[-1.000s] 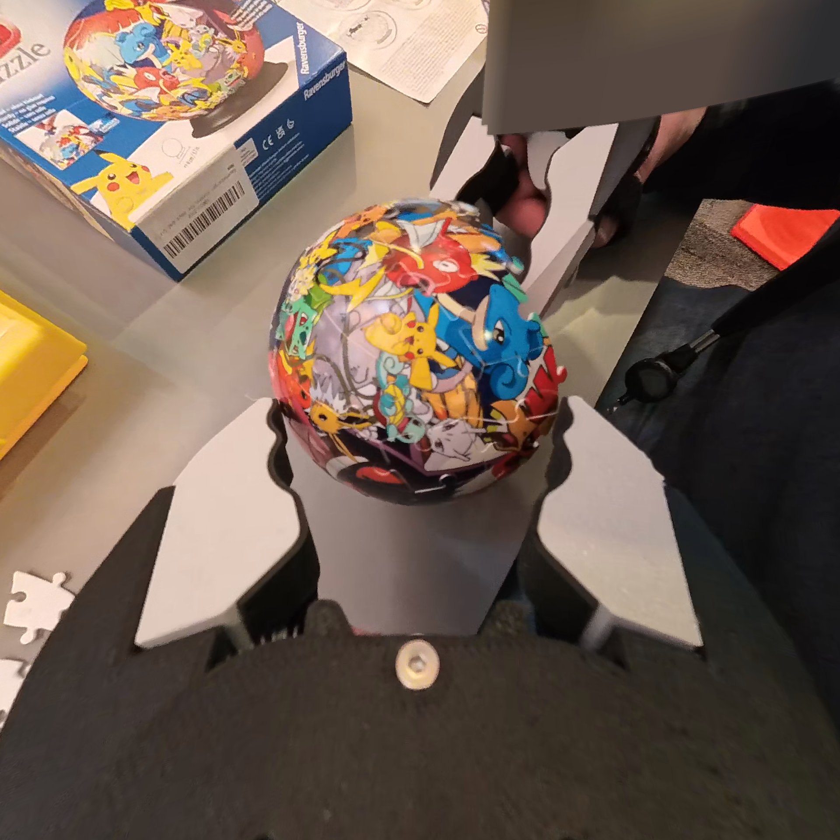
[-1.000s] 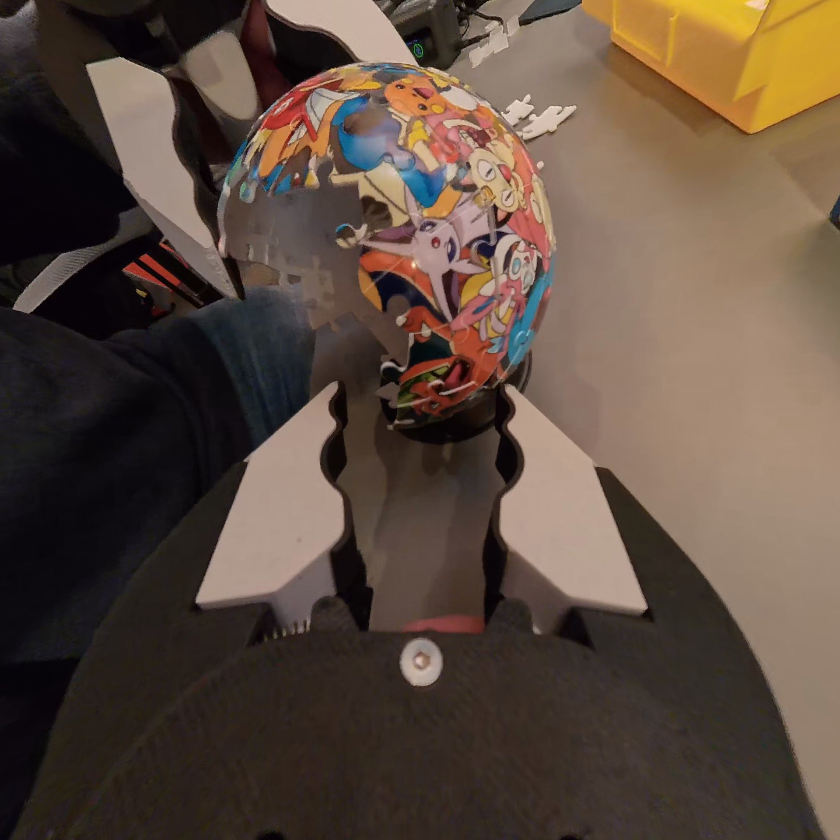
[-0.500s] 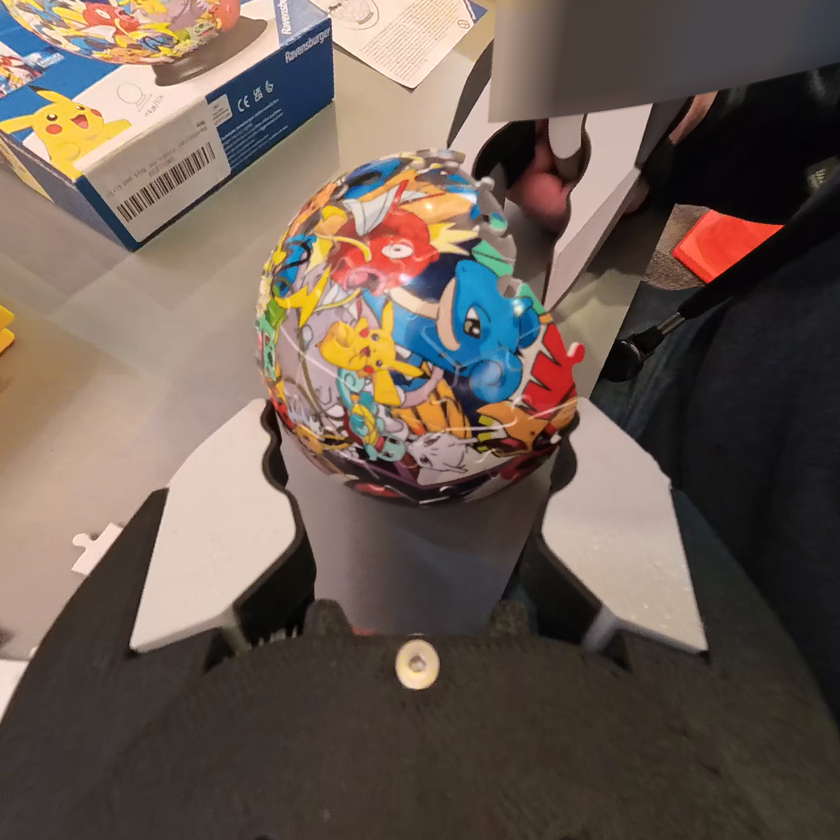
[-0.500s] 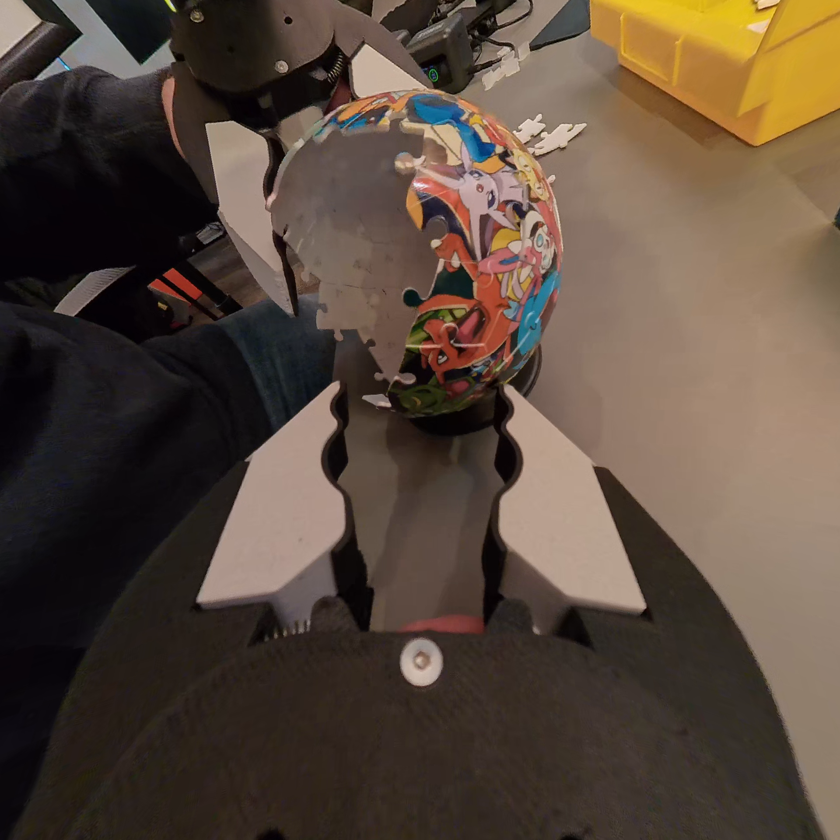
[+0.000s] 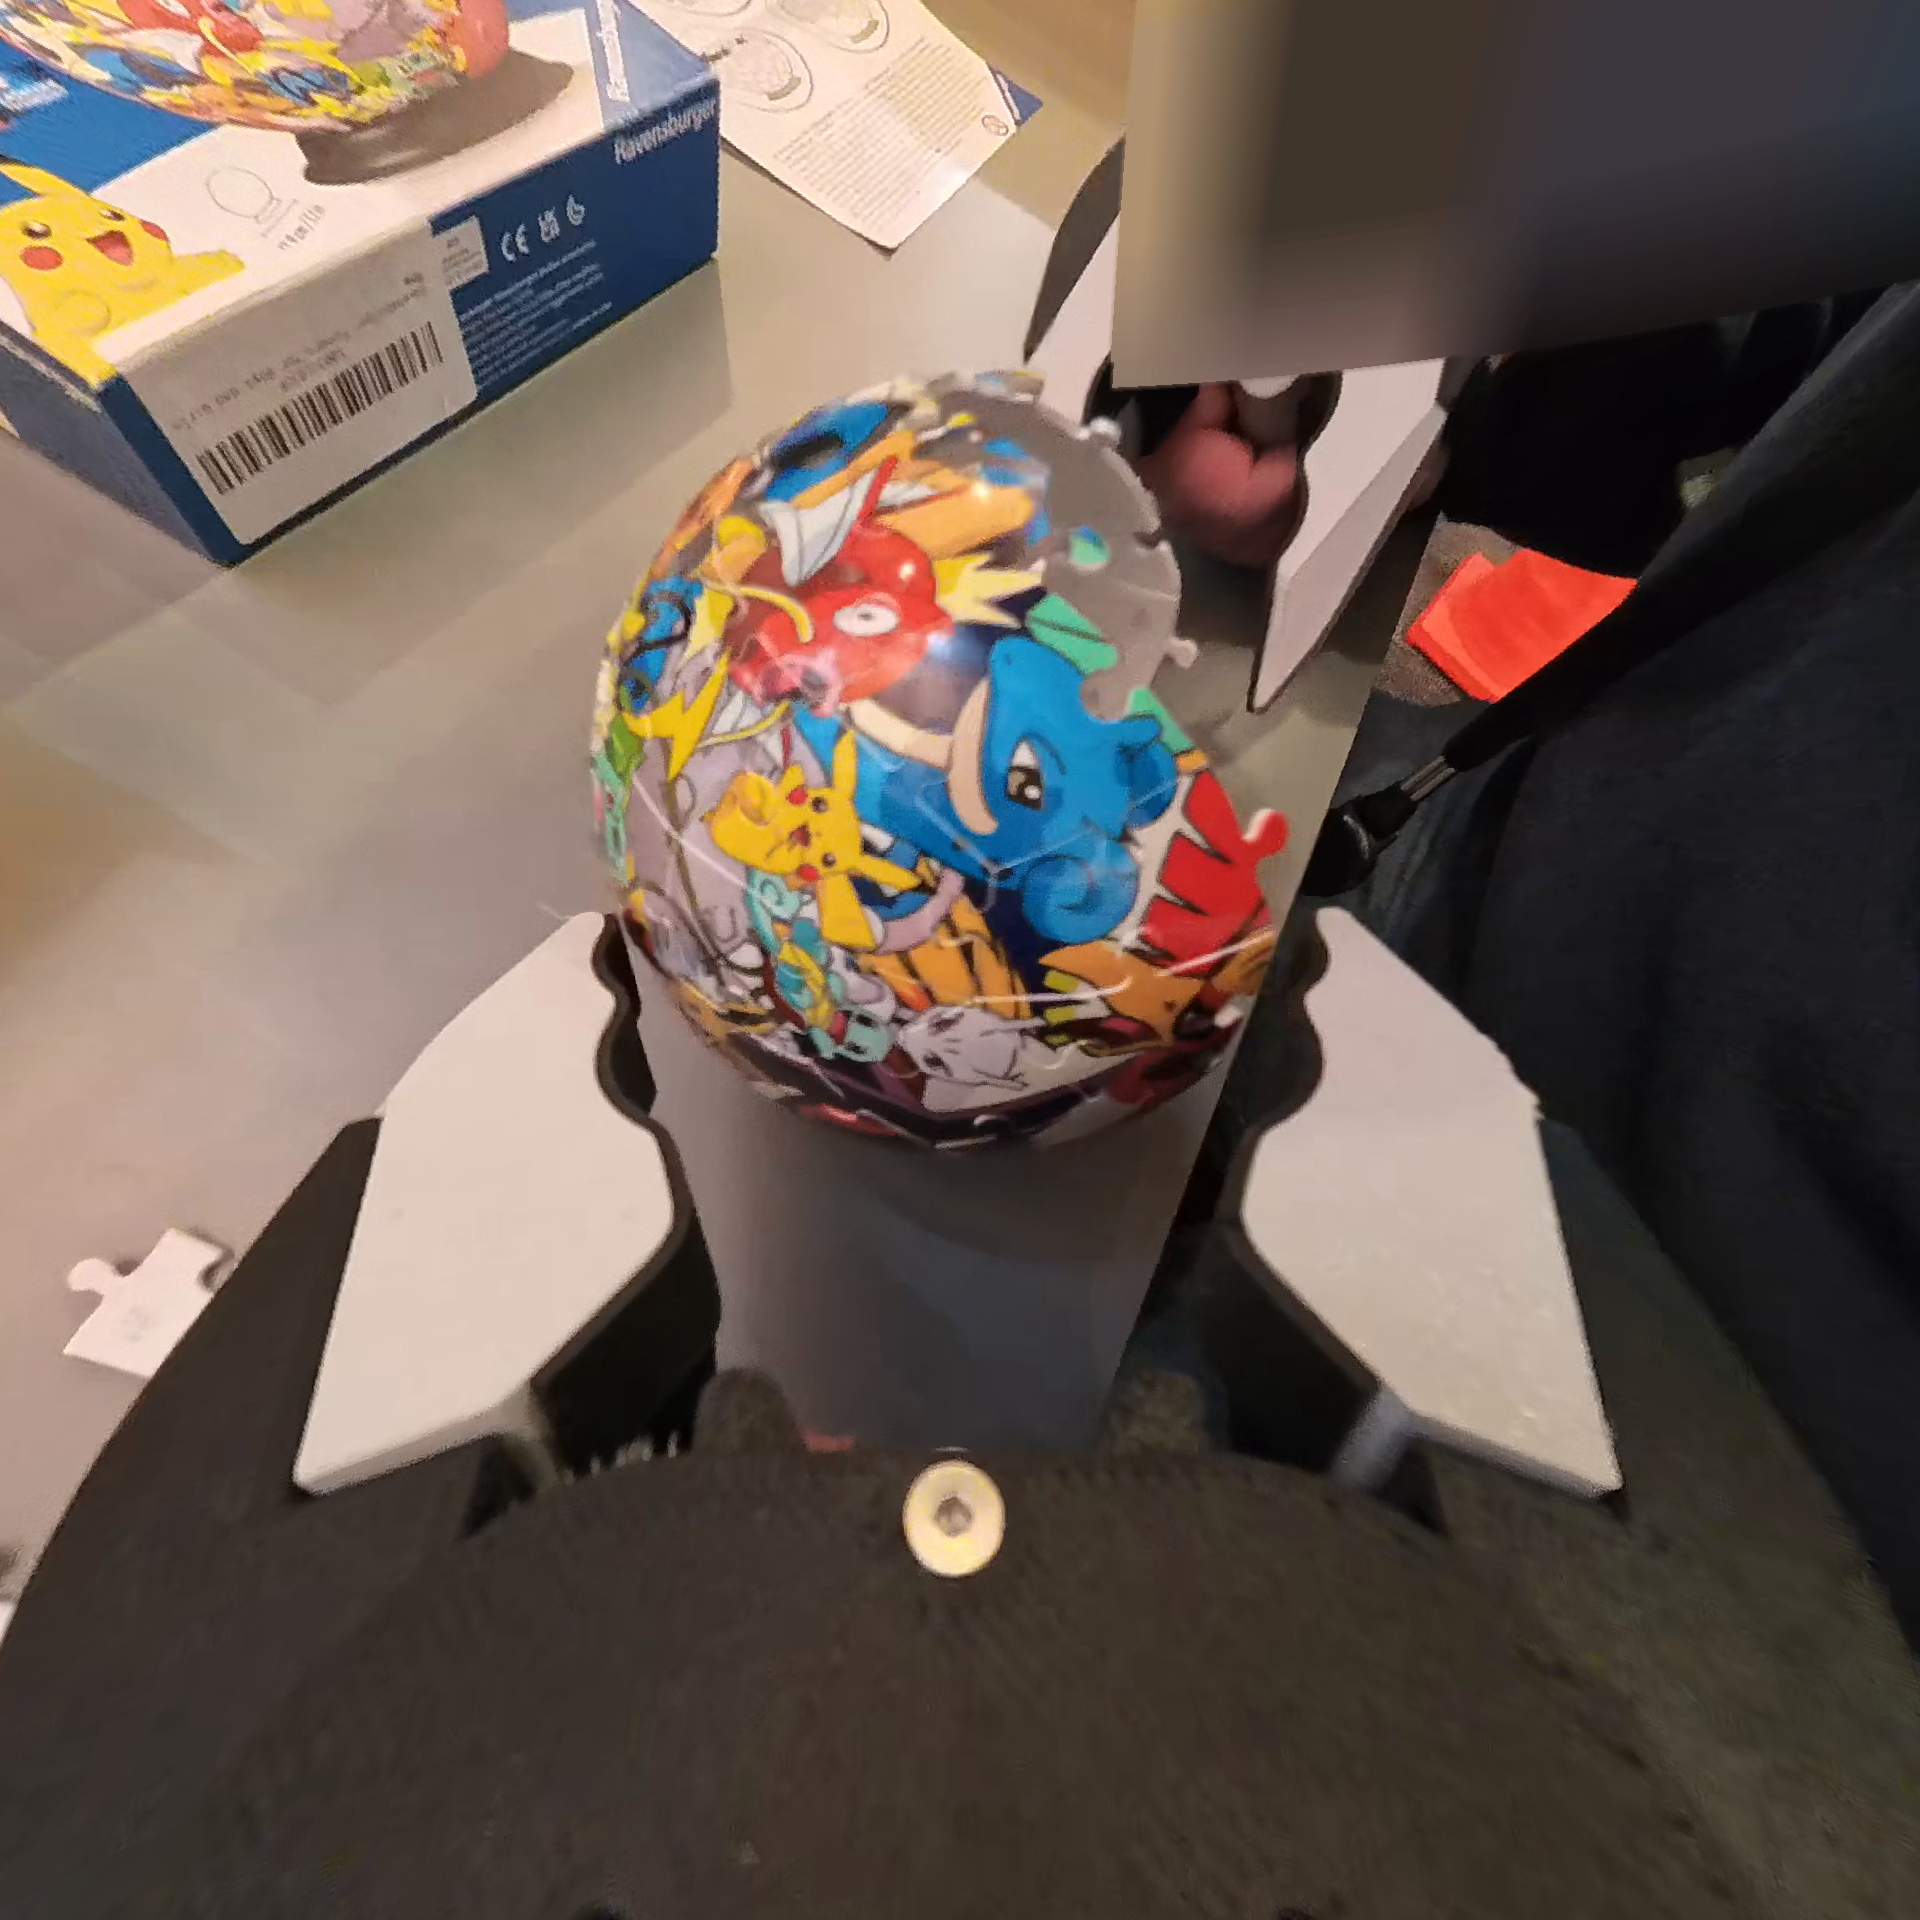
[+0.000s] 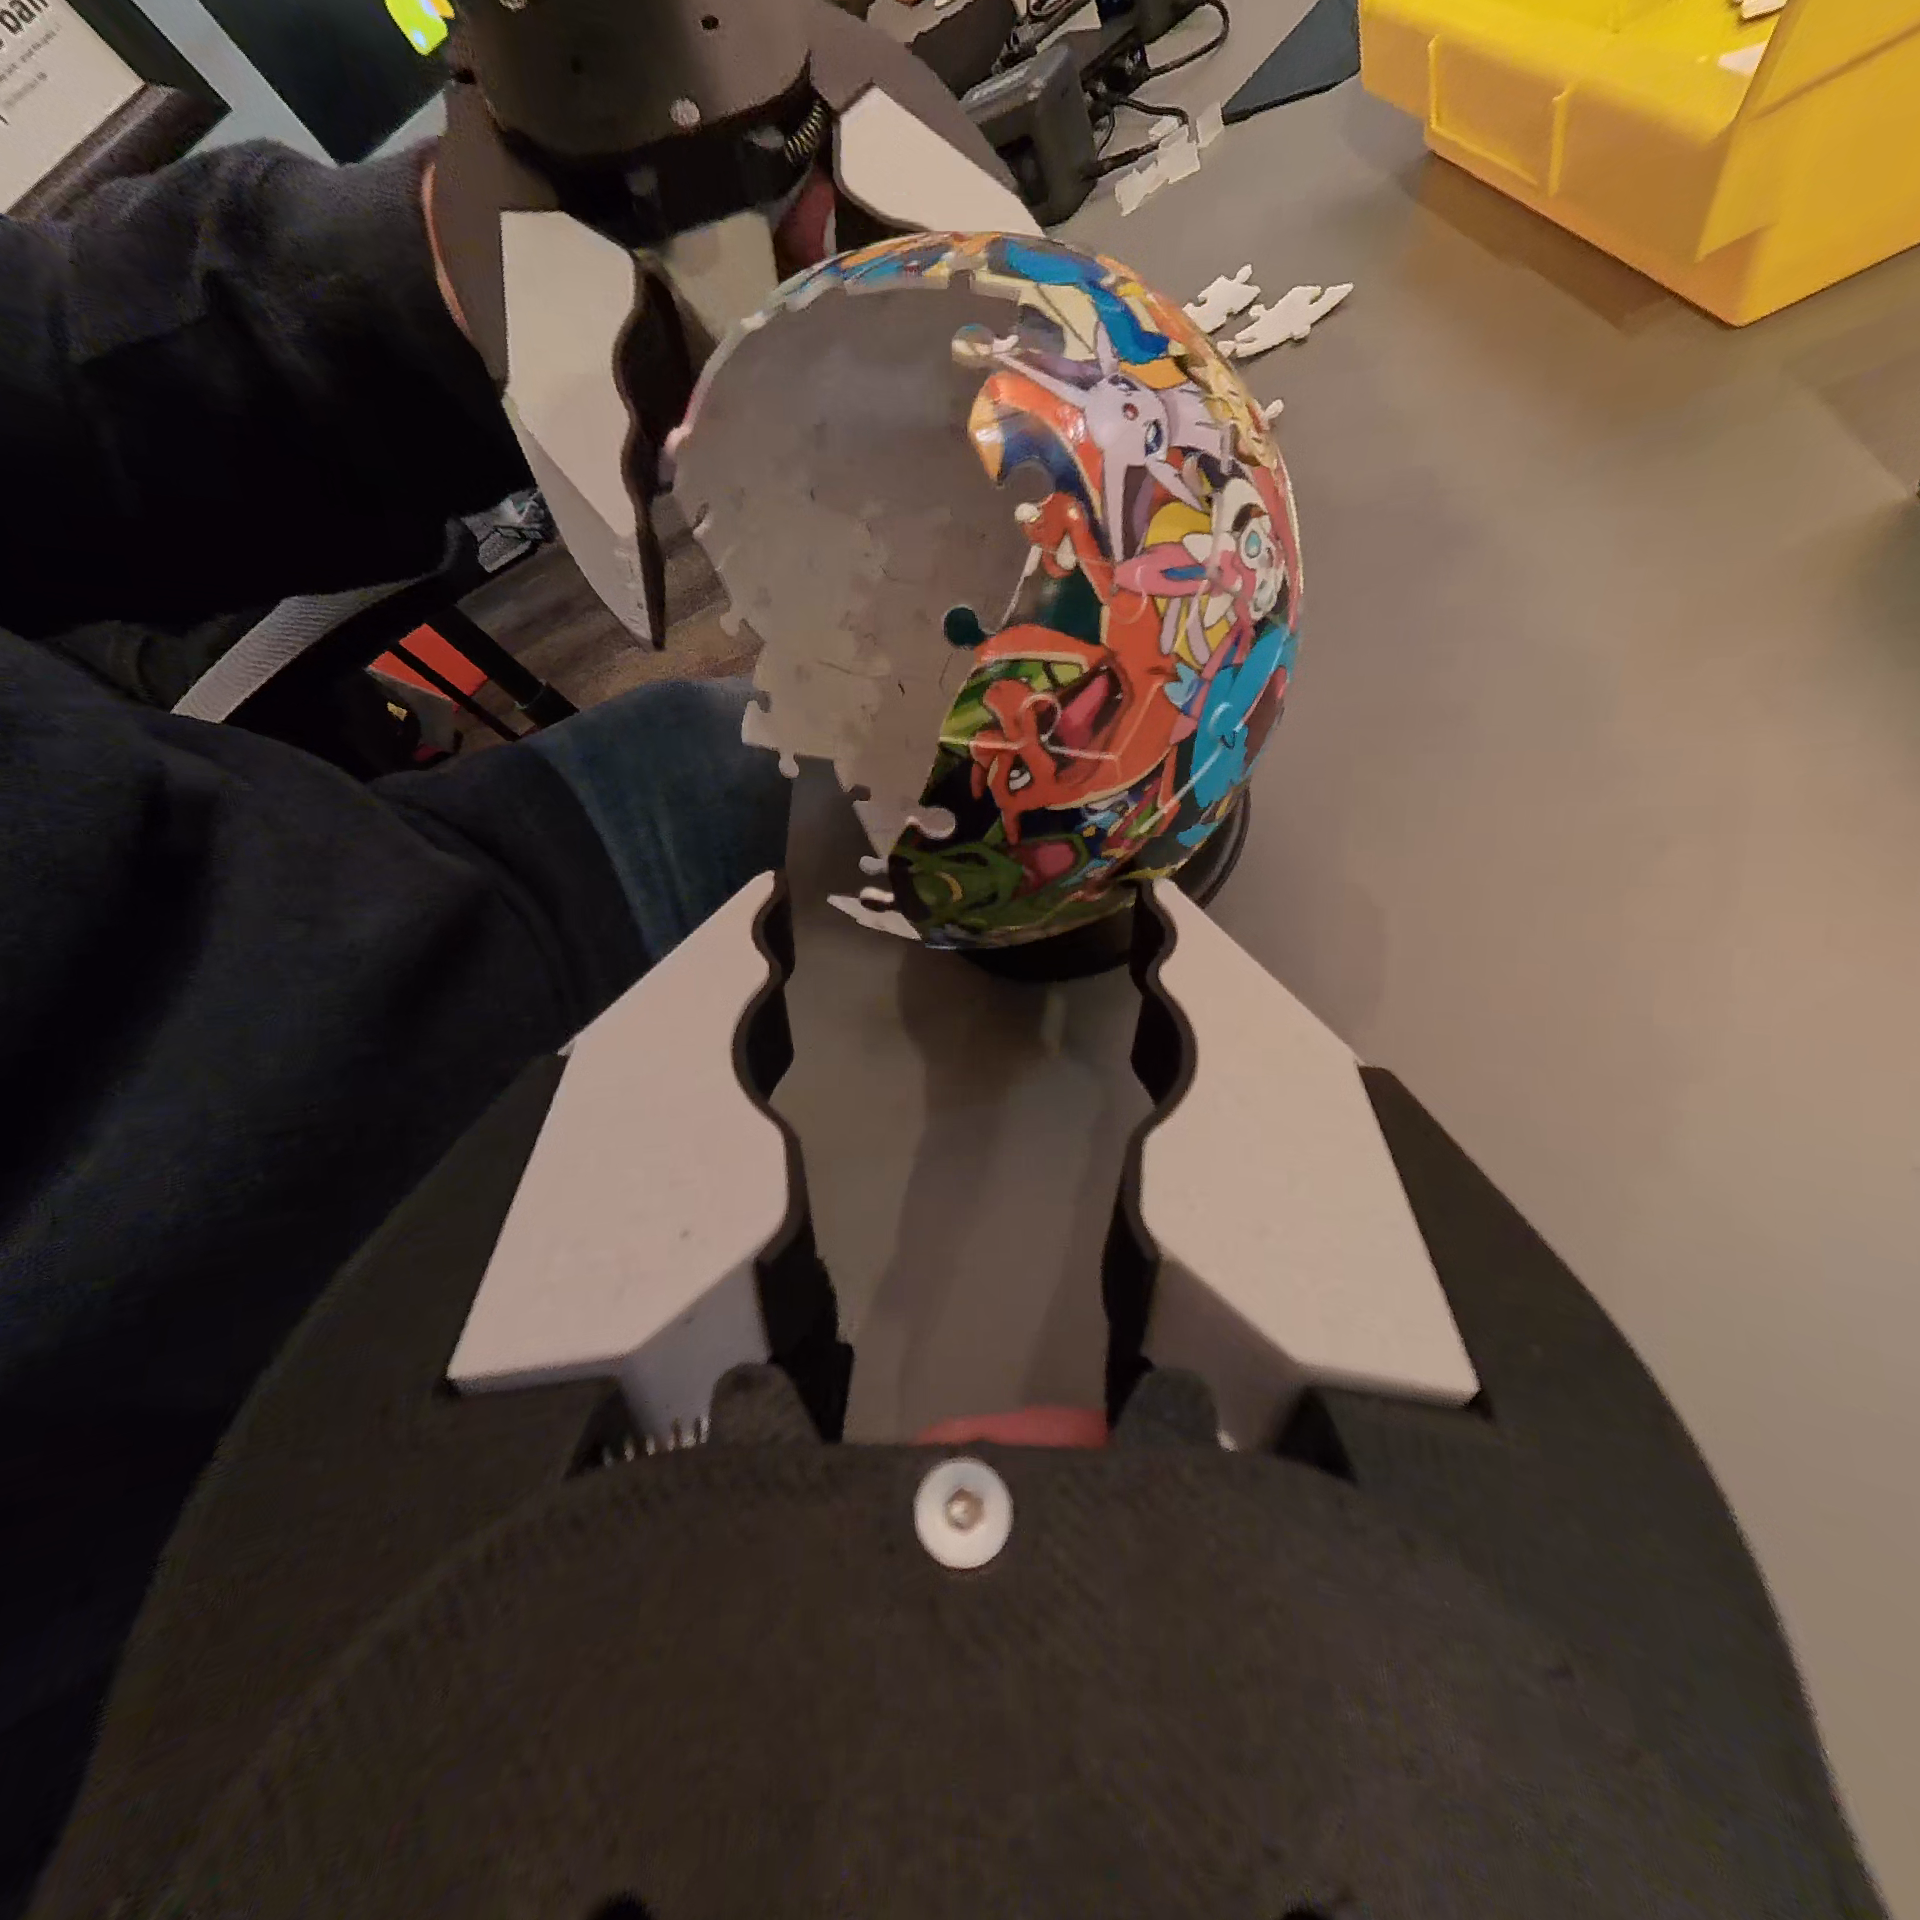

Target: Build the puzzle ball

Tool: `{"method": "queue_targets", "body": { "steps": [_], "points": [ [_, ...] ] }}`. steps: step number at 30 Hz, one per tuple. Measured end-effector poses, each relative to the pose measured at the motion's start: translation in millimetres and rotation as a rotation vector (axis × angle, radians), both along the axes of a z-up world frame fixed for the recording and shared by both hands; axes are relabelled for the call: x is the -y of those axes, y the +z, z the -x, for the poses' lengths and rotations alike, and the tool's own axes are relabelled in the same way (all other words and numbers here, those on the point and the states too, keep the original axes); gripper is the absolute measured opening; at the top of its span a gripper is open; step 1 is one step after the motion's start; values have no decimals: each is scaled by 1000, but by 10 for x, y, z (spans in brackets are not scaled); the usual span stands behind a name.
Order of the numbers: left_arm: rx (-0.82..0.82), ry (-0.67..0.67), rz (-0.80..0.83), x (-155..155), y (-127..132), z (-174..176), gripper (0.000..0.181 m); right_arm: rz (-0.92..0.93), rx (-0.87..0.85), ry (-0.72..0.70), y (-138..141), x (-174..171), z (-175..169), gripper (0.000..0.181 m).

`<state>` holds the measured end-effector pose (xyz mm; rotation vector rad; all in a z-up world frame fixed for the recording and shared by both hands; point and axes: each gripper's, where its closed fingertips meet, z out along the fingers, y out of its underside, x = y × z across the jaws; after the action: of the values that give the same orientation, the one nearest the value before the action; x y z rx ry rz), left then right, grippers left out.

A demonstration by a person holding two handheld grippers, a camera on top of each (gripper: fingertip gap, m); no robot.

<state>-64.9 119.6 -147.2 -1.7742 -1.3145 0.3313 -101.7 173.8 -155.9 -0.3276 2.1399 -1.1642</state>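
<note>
Puzzle ball sitting on black stand on tabletop, mostly built. Big gap showing on person-facing side, grey inner faces visible. Loose pieces lying far behind ball, one more near left.

Left gripper fingers spreading wide, flanking ball's lower half; contact unclear. Right gripper fingers standing apart, empty, just short of stand.

Remaining, I'd judge: filling gap.

The puzzle ball sits on a round stand near the table's edge, between the two grippers: the left gripper faces it from one side, its fingertips flanking the ball's lower part (whether they touch it is unclear), and the right gripper faces it from the opposite side. The puzzle box lies behind-left of the ball, an instruction sheet beside it. Loose puzzle pieces lie beyond the ball, before the bin.
</note>
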Motion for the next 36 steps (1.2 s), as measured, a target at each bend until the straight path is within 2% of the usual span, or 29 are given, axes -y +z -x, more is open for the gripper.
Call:
{"method": "queue_targets", "body": {
  "steps": [9, 14, 18, 30, 36],
  "points": [
    [43, -4, 47, -7, 49, -17, 116, 1, 12, 15, 14, -21, -35, 64],
    [41, -12, 14, 7, 39, 14, 115, 1, 23, 20, 20, -52, -51, 64],
    [64, -74, -19, -37, 28, 52, 123, 0, 30, 25, 32, -79, -64, 63],
    [95, -230, -122, -100, -50, 266, 124, -8, 46, 45, 56, -172, -132, 65],
    [83, -178, -105, -57, -8, 191, 124, 6, 46, 37, 93, -165, -82, 65]
  ]
}}
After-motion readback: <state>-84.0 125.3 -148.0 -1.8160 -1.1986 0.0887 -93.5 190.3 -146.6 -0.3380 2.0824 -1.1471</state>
